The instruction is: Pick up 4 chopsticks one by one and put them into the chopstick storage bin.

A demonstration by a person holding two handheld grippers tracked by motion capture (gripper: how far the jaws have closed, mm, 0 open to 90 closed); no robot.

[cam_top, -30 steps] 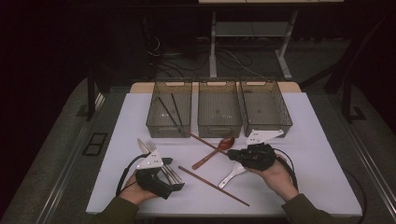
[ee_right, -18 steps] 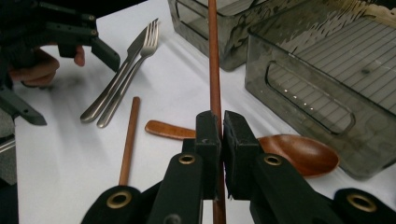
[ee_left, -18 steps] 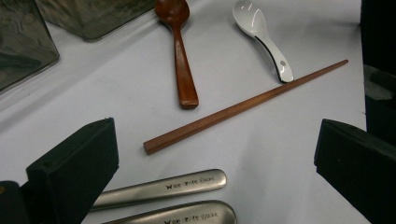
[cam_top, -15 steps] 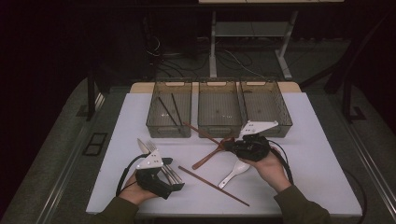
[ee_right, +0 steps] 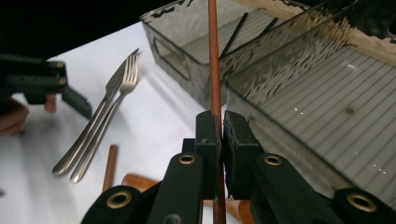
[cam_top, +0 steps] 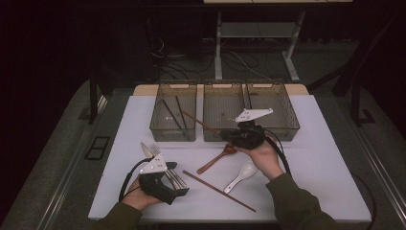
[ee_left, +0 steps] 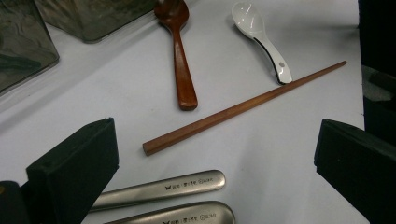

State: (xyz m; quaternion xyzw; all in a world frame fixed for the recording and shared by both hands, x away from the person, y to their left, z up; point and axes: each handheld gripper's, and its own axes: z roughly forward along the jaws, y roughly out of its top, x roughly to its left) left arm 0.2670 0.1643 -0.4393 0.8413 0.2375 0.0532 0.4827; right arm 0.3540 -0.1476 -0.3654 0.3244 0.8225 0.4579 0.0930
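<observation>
Left hand-held gripper [cam_top: 167, 179] low near table edge, jaws wide apart; right hand-held gripper [cam_top: 229, 136] raised, jaws clamped.

**Cutlery and trays on the white table, counted**

Three clear trays [cam_top: 225, 112] stood side by side at the far end of the table [cam_top: 325, 163]. There were two brown chopsticks: one [cam_top: 198, 122] was lifted in front of the trays, the other [cam_top: 218, 190] lay well in front of them. Two black chopsticks [cam_top: 173, 114] lay inside the leftmost tray. In front of the trays lay one wooden spoon [cam_top: 215, 159], one white ceramic spoon [cam_top: 242, 175], one steel fork [ee_right: 100, 126] and one steel knife [ee_right: 91, 128]. Two handheld grippers, left [cam_top: 160, 179] and right [cam_top: 234, 136], were present.
</observation>
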